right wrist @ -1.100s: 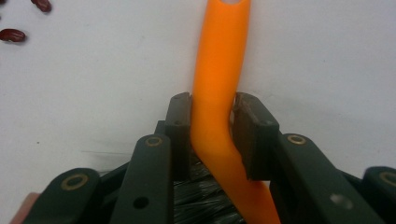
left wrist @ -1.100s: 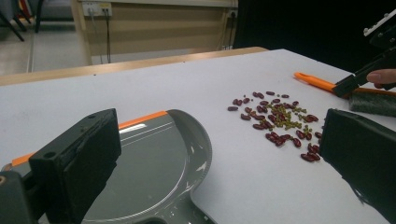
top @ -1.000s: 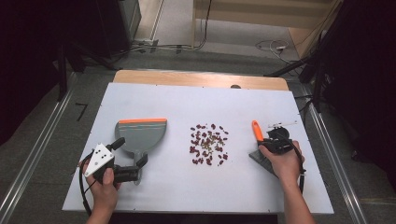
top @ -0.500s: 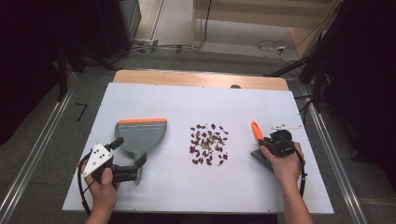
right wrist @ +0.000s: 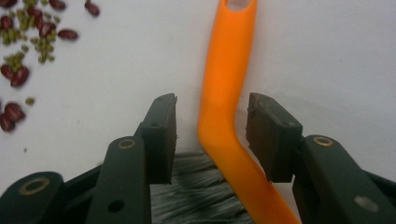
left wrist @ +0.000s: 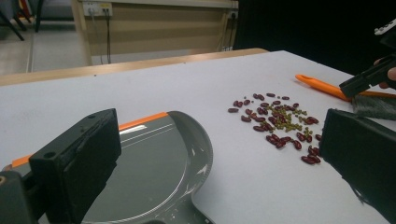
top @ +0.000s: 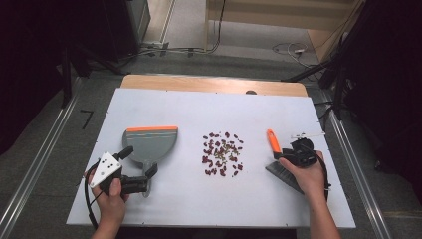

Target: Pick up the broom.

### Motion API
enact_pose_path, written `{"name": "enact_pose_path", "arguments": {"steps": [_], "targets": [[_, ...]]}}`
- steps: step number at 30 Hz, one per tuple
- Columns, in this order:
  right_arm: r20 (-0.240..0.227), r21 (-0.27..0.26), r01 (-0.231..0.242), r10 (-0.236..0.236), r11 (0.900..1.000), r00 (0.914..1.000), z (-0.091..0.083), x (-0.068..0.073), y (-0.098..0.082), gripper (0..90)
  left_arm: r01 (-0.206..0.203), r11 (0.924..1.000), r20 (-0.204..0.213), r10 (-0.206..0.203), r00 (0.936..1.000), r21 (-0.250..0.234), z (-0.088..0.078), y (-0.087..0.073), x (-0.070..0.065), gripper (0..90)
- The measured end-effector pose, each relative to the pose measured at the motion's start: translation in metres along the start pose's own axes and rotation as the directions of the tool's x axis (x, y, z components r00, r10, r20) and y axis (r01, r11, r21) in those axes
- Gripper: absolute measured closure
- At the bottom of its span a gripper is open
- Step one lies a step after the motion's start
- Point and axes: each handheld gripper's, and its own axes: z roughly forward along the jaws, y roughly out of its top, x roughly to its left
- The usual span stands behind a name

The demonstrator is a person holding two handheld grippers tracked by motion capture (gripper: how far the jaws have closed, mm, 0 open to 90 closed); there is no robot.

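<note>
Two tools flank a scatter of beans (top: 222, 154) on the table (top: 199, 209): a grey dustpan (top: 150, 144) to the left and an orange-handled brush (top: 278, 158) to the right, a layout that suits sweeping the beans leftward into the pan. The pan lies flat with its orange lip on the far side and its handle pointing back at the person, likely so the left gripper (top: 137, 183) can take it from behind.

The left gripper rests by that handle with its jaws spread wide, nothing pressed between them; in the left gripper view the dustpan (left wrist: 154, 177) sits just ahead of the left-hand jaw.

The right gripper (right wrist: 212, 135) has just been opening. Its jaws straddle the brush (right wrist: 224, 102) handle at the bend, with a gap showing on each side, so the pads do not press it. The bristles lie beneath the jaws, and the beans (right wrist: 18, 46) lie off to the upper left of that view.
</note>
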Motion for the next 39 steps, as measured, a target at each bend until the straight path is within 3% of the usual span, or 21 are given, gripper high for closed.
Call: {"name": "enact_pose_path", "arguments": {"steps": [2, 5, 6, 7, 10, 11, 13, 19, 23, 24, 28, 31, 33, 35, 39], "targets": [[0.028, 0.033, 0.053, -0.054, 0.998, 0.9982, 0.000, 0.001, -0.001, 54.1, -0.005, 1.0000, 0.001, 0.005, 1.0000, 0.003, -0.001, 0.000, 0.000, 0.0], [0.030, 0.042, 0.067, -0.068, 0.997, 0.9972, 0.003, 0.000, -0.003, 57.8, -0.003, 1.0000, 0.001, 0.003, 1.0000, 0.001, -0.001, 0.000, 0.000, 0.0], [0.030, 0.042, 0.067, -0.068, 0.997, 0.9972, 0.003, 0.000, -0.003, 57.8, -0.004, 1.0000, 0.000, 0.004, 1.0000, 0.001, -0.001, 0.000, 0.000, 0.0], [0.037, 0.045, 0.057, -0.058, 0.997, 0.9976, 0.003, -0.001, -0.003, 63.5, -0.003, 1.0000, -0.001, 0.003, 1.0000, 0.001, -0.002, 0.000, 0.000, 0.0], [0.017, 0.027, 0.016, -0.016, 1.000, 0.9997, 0.004, -0.005, -0.004, 65.5, -0.003, 1.0000, 0.000, 0.003, 1.0000, 0.002, -0.002, 0.000, 0.000, 0.0], [0.002, 0.018, -0.020, 0.020, 1.000, 0.9998, 0.004, -0.007, -0.005, 65.6, -0.003, 1.0000, 0.000, 0.003, 1.0000, 0.003, -0.001, 0.000, 0.000, 0.0], [0.000, 0.021, -0.025, 0.025, 0.999, 0.9997, 0.004, -0.008, -0.004, 65.8, -0.004, 1.0000, 0.002, 0.004, 1.0000, 0.003, -0.001, 0.000, 0.000, 0.0], [0.021, 0.046, -0.024, 0.023, 0.999, 0.9995, 0.003, -0.005, -0.001, 66.5, -0.010, 0.9999, 0.003, 0.010, 0.9999, 0.008, 0.000, 0.000, -0.002, 0.0], [-0.011, 0.012, -0.027, 0.027, 1.000, 0.9996, 0.003, -0.009, -0.005, 67.3, -0.011, 0.9999, 0.003, 0.011, 0.9999, 0.008, 0.000, 0.000, -0.002, 0.0], [0.009, -0.002, 0.001, -0.001, 1.000, 1.0000, 0.002, -0.006, -0.005, 68.0, -0.011, 0.9999, 0.003, 0.011, 0.9999, 0.008, 0.000, 0.000, -0.002, 0.0], [0.028, -0.016, 0.016, -0.016, 1.000, 0.9995, 0.000, -0.003, -0.005, 69.1, -0.008, 1.0000, 0.003, 0.008, 1.0000, 0.004, 0.000, 0.000, -0.002, 0.0], [0.008, -0.028, -0.012, 0.012, 1.000, 0.9999, 0.000, -0.004, -0.006, 68.8, -0.009, 0.9999, 0.004, 0.009, 1.0000, 0.006, -0.001, 0.000, -0.001, 0.0], [0.007, -0.020, -0.006, 0.006, 1.000, 1.0000, 0.000, -0.005, -0.005, 68.3, -0.008, 0.9999, 0.004, 0.008, 1.0000, 0.007, -0.001, 0.000, -0.001, 0.0], [-0.012, 0.005, 0.002, -0.002, 1.000, 0.9999, 0.002, -0.006, -0.005, 61.2, -0.008, 1.0000, 0.003, 0.007, 1.0000, 0.006, -0.001, 0.000, 0.000, 0.0], [-0.034, -0.048, -0.045, 0.043, 0.998, 0.9985, -0.002, -0.009, -0.003, 52.6, -0.004, 1.0000, 0.001, 0.004, 1.0000, 0.005, -0.001, 0.000, 0.001, 0.0]]}}
